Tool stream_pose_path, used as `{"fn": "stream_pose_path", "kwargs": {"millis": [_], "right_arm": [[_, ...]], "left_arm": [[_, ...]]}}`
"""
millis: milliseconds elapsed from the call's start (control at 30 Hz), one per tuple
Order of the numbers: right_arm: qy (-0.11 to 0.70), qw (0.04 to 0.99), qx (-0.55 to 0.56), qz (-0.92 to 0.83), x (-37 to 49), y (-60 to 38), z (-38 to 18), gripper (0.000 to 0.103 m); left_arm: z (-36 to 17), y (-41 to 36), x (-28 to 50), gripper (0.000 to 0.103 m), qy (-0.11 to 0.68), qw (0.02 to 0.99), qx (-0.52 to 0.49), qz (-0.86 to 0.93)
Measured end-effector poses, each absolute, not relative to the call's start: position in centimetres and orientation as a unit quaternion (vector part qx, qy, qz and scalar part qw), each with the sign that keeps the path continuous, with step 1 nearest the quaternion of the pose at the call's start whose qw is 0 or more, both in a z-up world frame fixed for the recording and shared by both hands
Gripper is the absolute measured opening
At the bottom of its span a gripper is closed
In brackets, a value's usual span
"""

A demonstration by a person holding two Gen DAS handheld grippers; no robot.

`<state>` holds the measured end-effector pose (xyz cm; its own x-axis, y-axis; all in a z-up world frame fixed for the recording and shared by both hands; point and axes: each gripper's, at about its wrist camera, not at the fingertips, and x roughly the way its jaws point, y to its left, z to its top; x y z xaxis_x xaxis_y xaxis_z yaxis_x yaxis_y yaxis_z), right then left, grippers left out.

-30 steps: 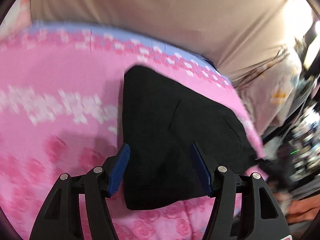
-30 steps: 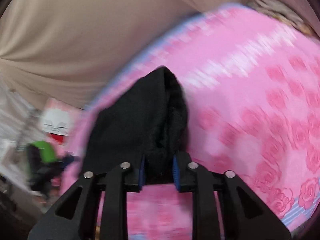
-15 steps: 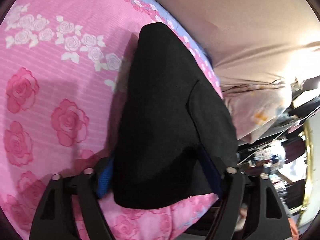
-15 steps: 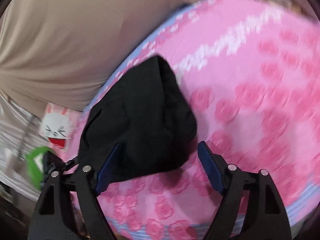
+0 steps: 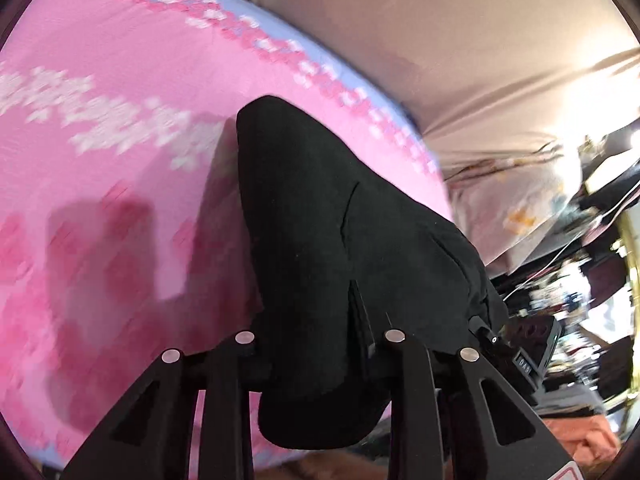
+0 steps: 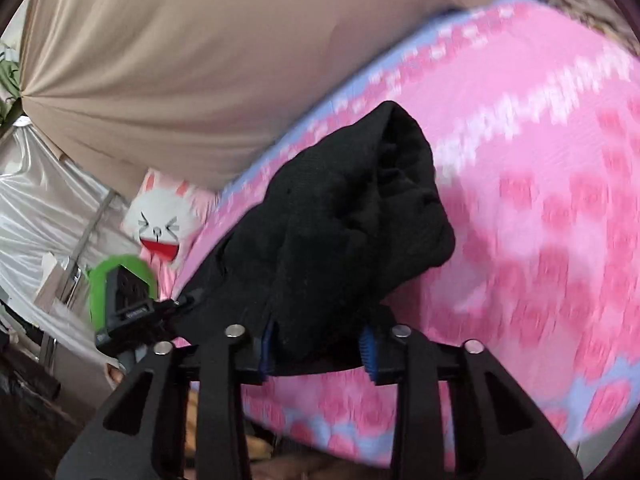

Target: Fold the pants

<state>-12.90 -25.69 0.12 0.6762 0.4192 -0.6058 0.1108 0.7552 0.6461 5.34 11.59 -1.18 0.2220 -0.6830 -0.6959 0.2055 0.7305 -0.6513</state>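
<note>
The black pants (image 5: pixel 320 240) lie folded into a thick bundle on the pink rose-print bedspread (image 5: pixel 100 140). My left gripper (image 5: pixel 320 344) is shut on the bundle's near edge, its pads buried in the cloth. In the right wrist view the same pants (image 6: pixel 352 232) rise in a bunched heap over the bedspread (image 6: pixel 540 220). My right gripper (image 6: pixel 318 350) is closed on the near edge, blue pads (image 6: pixel 369 354) pressing the fabric. The other gripper shows at the left of that view (image 6: pixel 128 308).
A beige curtain (image 5: pixel 440 40) hangs behind the bed. A pale floral pillow (image 5: pixel 516 208) and cluttered shelves (image 5: pixel 580 320) sit to the right. A white cartoon-rabbit cushion (image 6: pixel 160 224) lies at the bed's left edge. The bed's near edge is just under both grippers.
Both grippers were open half a second ago and have closed on the near edge of the pants. The bundle now bulges up between the fingers, and both views are blurred by motion.
</note>
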Motion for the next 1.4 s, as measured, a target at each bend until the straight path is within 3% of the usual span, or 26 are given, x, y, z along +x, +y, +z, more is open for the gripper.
{"fn": "stream_pose_path", "kwargs": {"millis": [33,67,133,200,367,533,600,667,733,1067,1400], "right_arm": [[0.413,0.845,0.332,0.072,-13.2,-25.8,-1.7,0.050],[0.417,0.843,0.335,0.062,-13.6,-26.0,-2.6,0.061],[0.393,0.850,0.343,0.070,-14.6,-26.4,-2.9,0.067],[0.399,0.843,0.353,0.077,-14.6,-26.6,-2.6,0.080],[0.389,0.837,0.371,0.100,-12.9,-26.1,-2.7,0.081],[0.382,0.850,0.351,0.092,-10.9,-24.7,-2.9,0.077],[0.379,0.850,0.356,0.091,-10.5,-24.9,-3.1,0.057],[0.368,0.867,0.324,0.085,-10.8,-24.5,-1.7,0.044],[0.357,0.885,0.289,0.080,-11.3,-23.6,-0.1,0.039],[0.191,0.946,0.214,0.151,-15.1,-21.6,14.1,0.038],[0.031,0.962,0.160,0.218,-10.2,-21.3,25.2,0.039]], "left_arm": [[-2.2,11.7,4.8,0.030,0.560,0.748,-0.207,-0.289],[-2.9,11.7,4.7,0.042,0.566,0.746,-0.205,-0.286],[-4.6,12.6,4.4,0.046,0.571,0.737,-0.234,-0.277],[-4.7,13.0,4.4,0.046,0.560,0.736,-0.256,-0.283],[-5.6,12.1,5.1,0.072,0.566,0.716,-0.276,-0.301],[-5.6,11.0,5.9,0.074,0.553,0.718,-0.282,-0.314],[-5.5,10.4,6.3,0.059,0.553,0.721,-0.273,-0.317],[-4.6,10.1,6.4,0.034,0.548,0.732,-0.258,-0.312],[-2.1,10.0,6.0,0.026,0.524,0.754,-0.233,-0.320],[14.0,10.4,1.5,0.025,0.347,0.840,-0.156,-0.388],[27.2,10.5,2.1,0.026,0.144,0.907,-0.089,-0.387]]}}
